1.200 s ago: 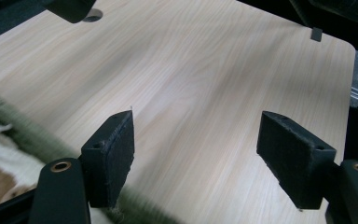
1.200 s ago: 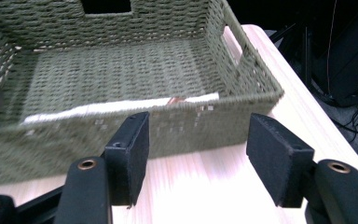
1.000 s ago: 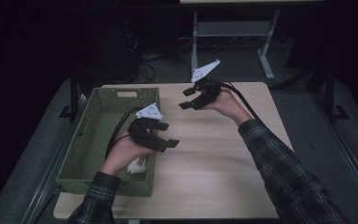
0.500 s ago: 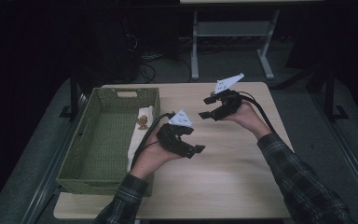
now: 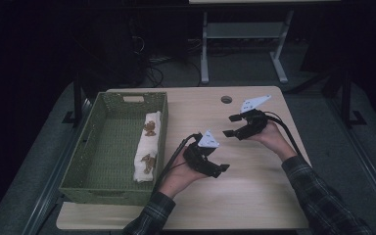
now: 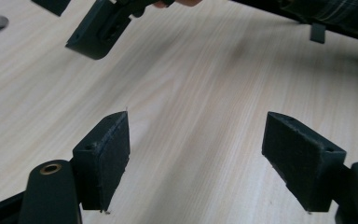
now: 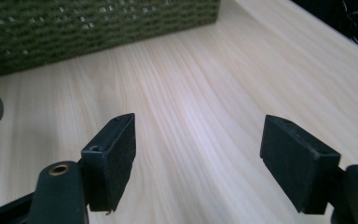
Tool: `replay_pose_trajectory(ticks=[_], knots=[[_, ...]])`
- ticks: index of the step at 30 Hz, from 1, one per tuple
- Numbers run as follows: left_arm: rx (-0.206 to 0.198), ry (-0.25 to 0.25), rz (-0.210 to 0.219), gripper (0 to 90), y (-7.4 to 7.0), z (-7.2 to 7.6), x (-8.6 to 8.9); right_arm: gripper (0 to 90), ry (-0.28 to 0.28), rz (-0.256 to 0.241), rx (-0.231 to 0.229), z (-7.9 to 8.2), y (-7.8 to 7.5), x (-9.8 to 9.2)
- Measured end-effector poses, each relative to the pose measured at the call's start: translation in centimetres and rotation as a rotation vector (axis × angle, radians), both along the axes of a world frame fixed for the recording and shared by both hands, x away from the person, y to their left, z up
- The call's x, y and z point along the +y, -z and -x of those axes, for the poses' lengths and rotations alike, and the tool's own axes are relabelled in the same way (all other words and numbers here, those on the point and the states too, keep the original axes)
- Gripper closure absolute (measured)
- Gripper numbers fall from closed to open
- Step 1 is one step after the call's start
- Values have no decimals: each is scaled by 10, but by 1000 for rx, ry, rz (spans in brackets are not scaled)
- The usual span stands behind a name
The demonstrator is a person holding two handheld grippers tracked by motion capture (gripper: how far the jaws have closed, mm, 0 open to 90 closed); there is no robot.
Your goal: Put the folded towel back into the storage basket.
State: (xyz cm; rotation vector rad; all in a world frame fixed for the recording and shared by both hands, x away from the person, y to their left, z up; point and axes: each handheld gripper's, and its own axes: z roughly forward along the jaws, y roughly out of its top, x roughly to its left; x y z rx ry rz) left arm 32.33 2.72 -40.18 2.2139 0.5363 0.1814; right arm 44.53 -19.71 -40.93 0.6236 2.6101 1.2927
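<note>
Two empty grippers held over a pale wooden table beside a woven basket with a rolled cloth in it.

The left gripper (image 5: 214,169) is spread wide with nothing between its jaws, which are blunt black blocks faced with matte, slightly grainy pads (image 6: 113,157); it is held above the bare table (image 5: 254,196), whose light top shows fine straight grain. The right gripper (image 5: 231,126), topped by a grey three-cornered plate, is likewise released and empty, well apart from the left and farther back. The basket (image 5: 85,152) is green, rectangular and tightly woven, with a cut-out handle in its far wall, and stands at the table's left side. The cloth (image 5: 148,147) is white, soft and rolled into a long bundle with brown patches, lying along the basket's right inner wall, near the left gripper but not touched.
</note>
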Motion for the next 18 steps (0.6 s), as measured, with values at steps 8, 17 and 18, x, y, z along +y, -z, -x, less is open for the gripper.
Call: replay_pose_trajectory(ticks=[8,17,18], knots=[[15,9,-57,184,33,-1,-9,232,48,12,12,13,25,-19],[11,12,-125,134,58,0,-14,212,88,33,48,29,58,-37],[17,12,-123,132,59,0,-14,211,92,37,48,31,60,-39]])
